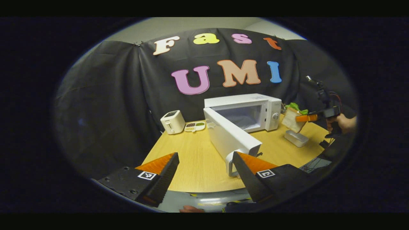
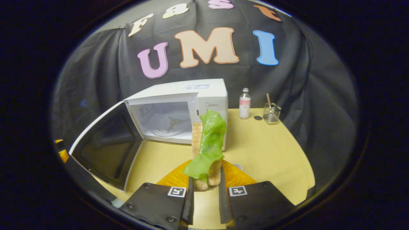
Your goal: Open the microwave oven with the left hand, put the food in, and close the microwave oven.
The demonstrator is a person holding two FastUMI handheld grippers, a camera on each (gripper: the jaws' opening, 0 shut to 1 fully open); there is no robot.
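Right fingers [image 2: 220, 188] pinch the sandwich [image 2: 207, 150]; left gripper [image 1: 204, 172] wide, empty — steer toward the microwave [image 2: 172, 111] cavity at 11 o'clock, clearing its door [image 2: 105, 150].

cavity [image 2: 166, 123] open, unobstructed | door [image 2: 105, 150] swung wide, blocks left side

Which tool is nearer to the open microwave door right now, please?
Left. The left tool is open right at the outer end of the door, one finger beside its handle. The right tool, shut on the sandwich, is off past the microwave.
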